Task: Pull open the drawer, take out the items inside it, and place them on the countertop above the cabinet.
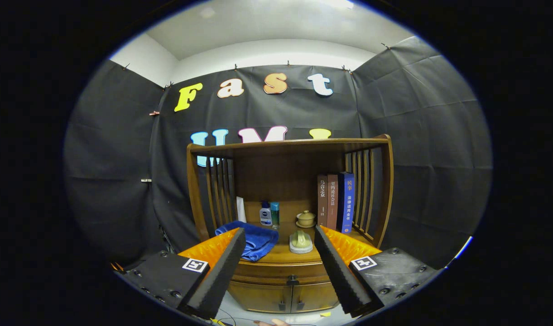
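Note:
A wooden cabinet (285,181) stands ahead against the booth wall. Its drawer (283,270) sits shut under the countertop (281,256), with a small dark knob (293,280) at the middle of its front. My gripper (280,240) is open, its fingers spread wide with nothing between them, some way back from the cabinet. The drawer front shows in the gap between the fingers. On the countertop lie a folded blue towel (253,240) and a pale green figure on a round base (300,242). What is inside the drawer is hidden.
At the back of the countertop stand a small bottle (266,213), a teal tube (275,213), a small lidded pot (305,219) and three upright books (336,201). Two lower doors (285,296) sit under the drawer. Slatted sides and a top shelf enclose the countertop.

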The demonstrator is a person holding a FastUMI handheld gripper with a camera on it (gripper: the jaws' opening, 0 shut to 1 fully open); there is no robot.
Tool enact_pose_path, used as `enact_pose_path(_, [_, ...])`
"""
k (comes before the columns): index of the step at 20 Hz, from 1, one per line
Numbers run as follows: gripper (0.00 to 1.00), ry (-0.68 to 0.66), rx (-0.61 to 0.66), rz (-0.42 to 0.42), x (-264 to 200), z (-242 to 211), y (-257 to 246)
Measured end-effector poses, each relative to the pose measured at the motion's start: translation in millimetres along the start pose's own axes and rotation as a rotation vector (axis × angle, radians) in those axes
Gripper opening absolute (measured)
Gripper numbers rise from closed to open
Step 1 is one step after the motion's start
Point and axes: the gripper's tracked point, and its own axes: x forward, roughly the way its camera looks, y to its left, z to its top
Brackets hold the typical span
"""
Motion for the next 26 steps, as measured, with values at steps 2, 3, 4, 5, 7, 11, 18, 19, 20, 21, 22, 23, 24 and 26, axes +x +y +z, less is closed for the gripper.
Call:
enact_pose_path(2, [0.99, -0.005, -0.013, -0.003, -2, 1, 1])
enact_pose_path(3, [0.99, -0.005, -0.019, -0.002, -3, 1, 1])
enact_pose_path(4, [0.99, -0.004, -0.026, -0.002, -5, 1, 3])
enact_pose_path(5, [0.99, -0.004, -0.030, -0.002, -6, 1, 3])
enact_pose_path(7, [0.99, -0.004, -0.031, 0.000, -8, 1, 3])
enact_pose_path(11, [0.99, -0.004, -0.031, -0.004, -12, 2, -1])
enact_pose_path(18, [0.99, -0.017, -0.047, -0.009, -20, 7, -5])
enact_pose_path(19, [0.99, -0.020, -0.050, -0.013, -21, 8, -6])
enact_pose_path(20, [0.99, -0.023, -0.053, -0.015, -22, 9, -7])
enact_pose_path(21, [0.99, -0.028, -0.055, -0.016, -23, 11, -8])
enact_pose_path(22, [0.99, -0.032, -0.056, -0.018, -24, 11, -9])
enact_pose_path(23, [0.99, -0.035, -0.057, -0.019, -24, 12, -10])
enact_pose_path(24, [0.99, -0.035, -0.057, -0.020, -25, 13, -10])
enact_pose_path(26, [0.99, -0.033, -0.057, -0.024, -26, 13, -12])
